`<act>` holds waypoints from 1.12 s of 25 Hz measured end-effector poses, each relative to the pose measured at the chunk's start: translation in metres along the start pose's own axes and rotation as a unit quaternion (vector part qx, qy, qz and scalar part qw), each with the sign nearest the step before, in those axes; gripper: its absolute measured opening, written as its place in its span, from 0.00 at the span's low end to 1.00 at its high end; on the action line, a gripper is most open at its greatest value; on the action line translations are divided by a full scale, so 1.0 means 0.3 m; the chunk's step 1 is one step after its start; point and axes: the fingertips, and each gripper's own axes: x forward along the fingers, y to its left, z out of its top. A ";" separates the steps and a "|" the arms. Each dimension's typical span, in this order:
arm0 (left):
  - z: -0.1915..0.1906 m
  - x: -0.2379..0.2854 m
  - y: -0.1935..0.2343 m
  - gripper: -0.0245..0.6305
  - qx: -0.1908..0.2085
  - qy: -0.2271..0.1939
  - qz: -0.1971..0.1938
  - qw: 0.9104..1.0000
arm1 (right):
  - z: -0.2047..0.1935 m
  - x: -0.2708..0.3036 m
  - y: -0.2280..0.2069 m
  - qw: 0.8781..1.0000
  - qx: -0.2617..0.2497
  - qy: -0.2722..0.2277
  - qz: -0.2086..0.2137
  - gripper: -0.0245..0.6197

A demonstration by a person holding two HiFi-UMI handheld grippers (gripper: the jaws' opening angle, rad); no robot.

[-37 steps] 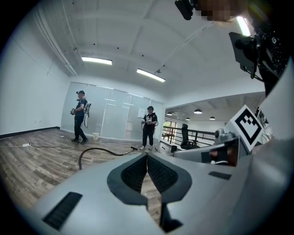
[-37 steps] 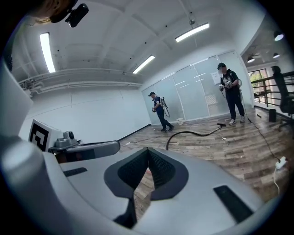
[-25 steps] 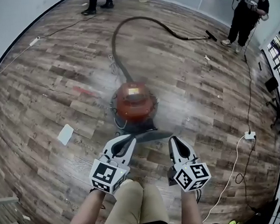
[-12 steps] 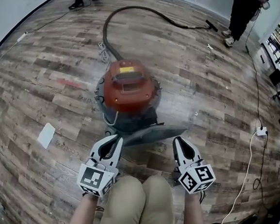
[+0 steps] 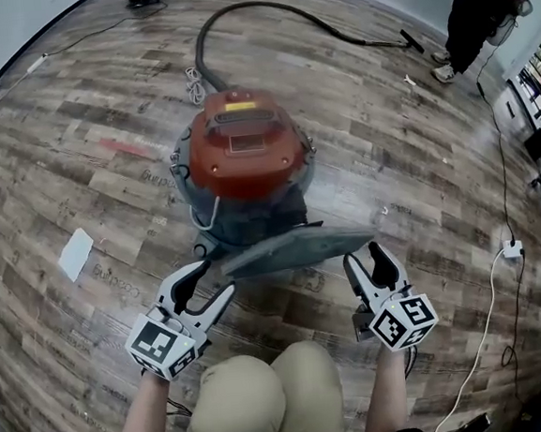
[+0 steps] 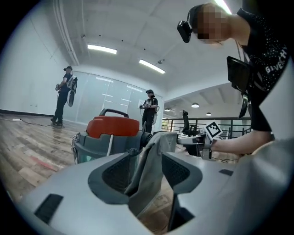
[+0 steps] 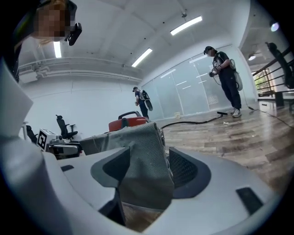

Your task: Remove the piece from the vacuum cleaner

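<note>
Wood-plank floor, big open room, other people standing far off. Vacuum sits mid-floor: glossy red domed lid, grey plastic tub, black hose looping away behind. Piece is a flat grey fabric bag or filter, woven mesh texture, limp, stretched sideways just in front of the tub's near side. Its far edge meets the tub in the head view; cannot tell if it is fully free or hooked on.

Left gripper: jaws opening, one end of the piece hanging between the ribbed black pads, not pinched. Right gripper: same, jaws opening, other end draped between the pads with a gap on the right side. So both tongs are letting go, cloth loose in the gap.

Risks, as a judgement:
- With both ends released together the limp cloth would likely sag and drop onto the floor, maybe back against the tub.
- If it holds dust, a drop could spill it over the planks.
- Mesh could snag on a ribbed pad and get dragged when a gripper pulls off.
- If one edge is clipped to the tub, the removal isn't finished.

White paper lies well left, clear of everything.
</note>
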 end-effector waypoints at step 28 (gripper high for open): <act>0.032 0.087 -0.134 0.07 -0.007 -0.019 -0.066 0.998 | -0.029 -0.068 0.165 0.994 -0.019 -0.050 0.097 0.07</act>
